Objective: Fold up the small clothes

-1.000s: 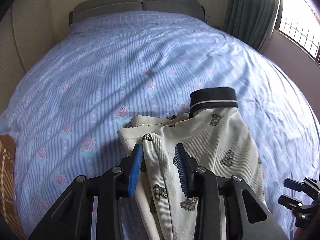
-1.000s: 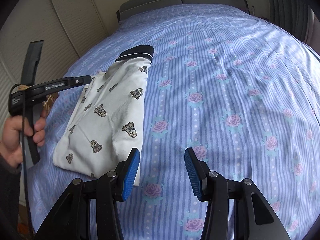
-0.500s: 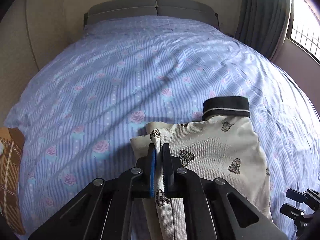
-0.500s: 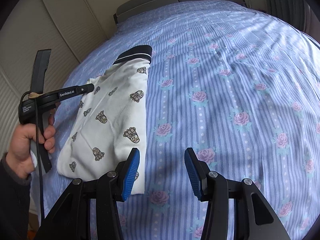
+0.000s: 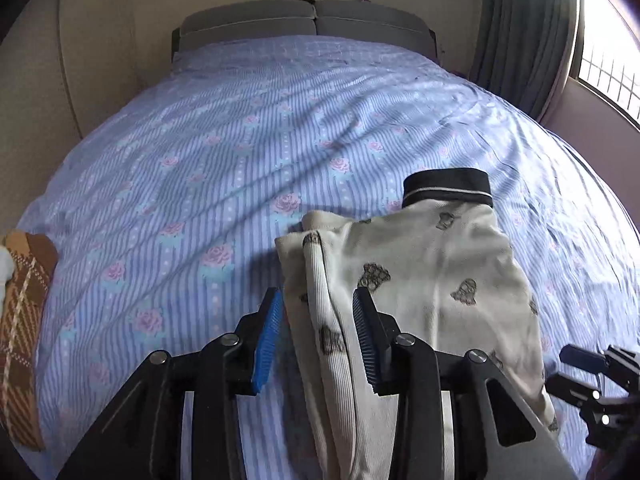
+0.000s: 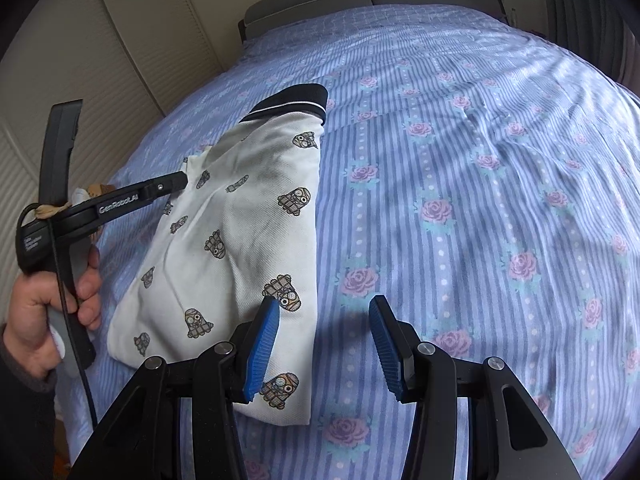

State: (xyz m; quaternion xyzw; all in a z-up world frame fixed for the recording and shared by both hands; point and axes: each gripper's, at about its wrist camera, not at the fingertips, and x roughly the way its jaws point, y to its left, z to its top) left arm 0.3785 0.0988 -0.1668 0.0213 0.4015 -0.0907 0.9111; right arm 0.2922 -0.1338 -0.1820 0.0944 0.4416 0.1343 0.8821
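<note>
The bed (image 6: 480, 160), with its blue striped rose-print sheet, fills both views. The small cream polo shirt (image 6: 240, 240) with the navy collar (image 6: 288, 104) lies on it, already folded into a narrow panel, cartoon prints facing up. Big change: the left gripper (image 5: 316, 332) was pinched shut on the shirt's left folded edge half a second ago, and its jaws have just been opening, so that ridge of fabric now sits loose between the 2 blue pads, not squeezed. I'd guess that fold got dropped in place. The right gripper (image 6: 324, 344) hangs about half open over the shirt's near right corner, gripping nothing.
</note>
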